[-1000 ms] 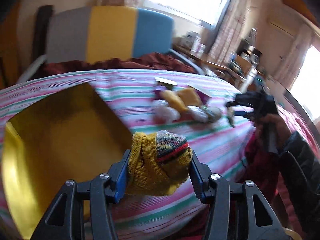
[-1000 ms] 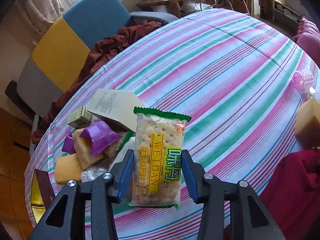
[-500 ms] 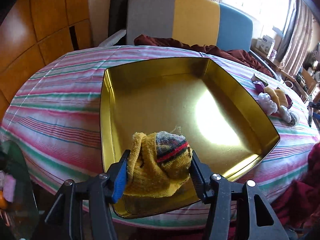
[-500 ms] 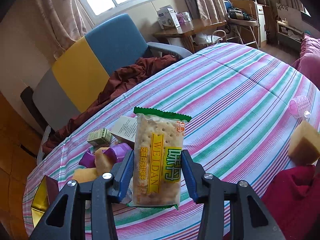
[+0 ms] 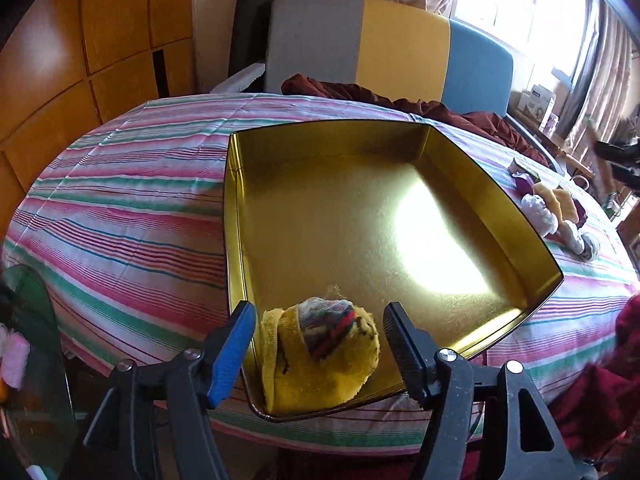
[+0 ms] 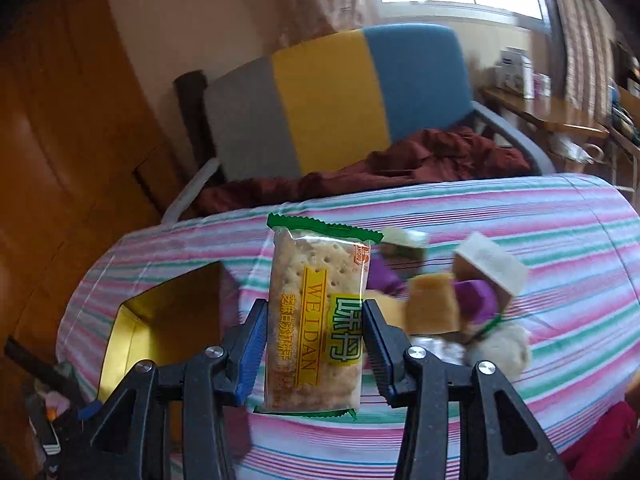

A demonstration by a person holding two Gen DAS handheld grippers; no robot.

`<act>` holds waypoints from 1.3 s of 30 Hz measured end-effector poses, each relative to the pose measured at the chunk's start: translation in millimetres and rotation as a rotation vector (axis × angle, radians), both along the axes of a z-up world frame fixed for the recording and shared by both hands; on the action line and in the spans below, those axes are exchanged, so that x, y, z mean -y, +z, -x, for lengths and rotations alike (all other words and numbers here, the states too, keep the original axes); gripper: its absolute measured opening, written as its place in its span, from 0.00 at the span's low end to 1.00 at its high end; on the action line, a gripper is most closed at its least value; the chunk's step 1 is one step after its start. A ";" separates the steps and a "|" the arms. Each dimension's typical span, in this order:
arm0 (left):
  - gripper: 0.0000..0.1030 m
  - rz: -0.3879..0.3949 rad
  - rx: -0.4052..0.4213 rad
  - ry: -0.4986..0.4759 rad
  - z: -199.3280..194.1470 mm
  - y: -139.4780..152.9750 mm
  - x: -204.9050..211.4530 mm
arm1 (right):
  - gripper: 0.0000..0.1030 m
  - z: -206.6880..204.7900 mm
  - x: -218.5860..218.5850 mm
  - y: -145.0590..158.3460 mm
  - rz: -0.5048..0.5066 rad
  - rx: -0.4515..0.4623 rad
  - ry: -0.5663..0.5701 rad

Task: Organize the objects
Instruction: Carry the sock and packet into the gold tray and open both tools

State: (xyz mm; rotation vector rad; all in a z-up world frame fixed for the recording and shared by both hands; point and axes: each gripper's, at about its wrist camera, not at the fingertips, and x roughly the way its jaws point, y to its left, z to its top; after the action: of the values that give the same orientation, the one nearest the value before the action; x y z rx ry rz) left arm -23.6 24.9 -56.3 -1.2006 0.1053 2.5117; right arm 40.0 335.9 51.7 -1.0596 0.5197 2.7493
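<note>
Left hand-held gripper (image 5: 320,334): jaws spread wide, clear of the sock (image 5: 320,356) on both sides.
Sock: yellow, balled, lying in the near corner of the tin (image 5: 236,240), touching its near wall.
Right hand-held gripper (image 6: 314,344): clamped on the cracker pack (image 6: 316,320).
Cracker pack: upright, long axis toward 12 o'clock, green sealed edge on top, held above the table (image 6: 560,248).
Surroundings: pile of snacks (image 6: 448,300) at 2 o'clock of the pack; the tin at its 9 o'clock.
Obstructions: chair (image 5: 384,48) with dark red cloth (image 5: 420,106) at the table's far edge.
Edges: tin walls upright, near corner close to the table edge.
Open room: bare gold tin floor beyond the sock; striped tablecloth bare at the tin's 9 o'clock.
</note>
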 end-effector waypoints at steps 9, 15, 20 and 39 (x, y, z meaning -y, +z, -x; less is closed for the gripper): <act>0.67 -0.075 -0.031 0.059 -2.0 20.1 24.9 | 0.45 66.1 149.0 -51.5 -0.042 0.155 0.362; 0.74 -0.121 -0.054 0.121 -0.1 31.3 40.8 | 0.45 86.1 206.0 -87.4 -0.053 0.251 0.481; 0.76 -0.121 -0.050 0.162 2.2 29.6 48.3 | 0.46 95.2 233.4 -111.4 -0.048 0.321 0.535; 0.79 -0.064 -0.086 0.184 -1.2 43.1 33.8 | 0.49 60.3 203.9 -88.4 -0.041 0.216 0.464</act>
State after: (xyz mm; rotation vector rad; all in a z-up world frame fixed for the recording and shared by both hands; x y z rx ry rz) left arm -22.3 -9.0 -13.3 -1.1229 -0.0670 2.7040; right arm -20.3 132.0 -36.7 -1.6184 0.2031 2.9453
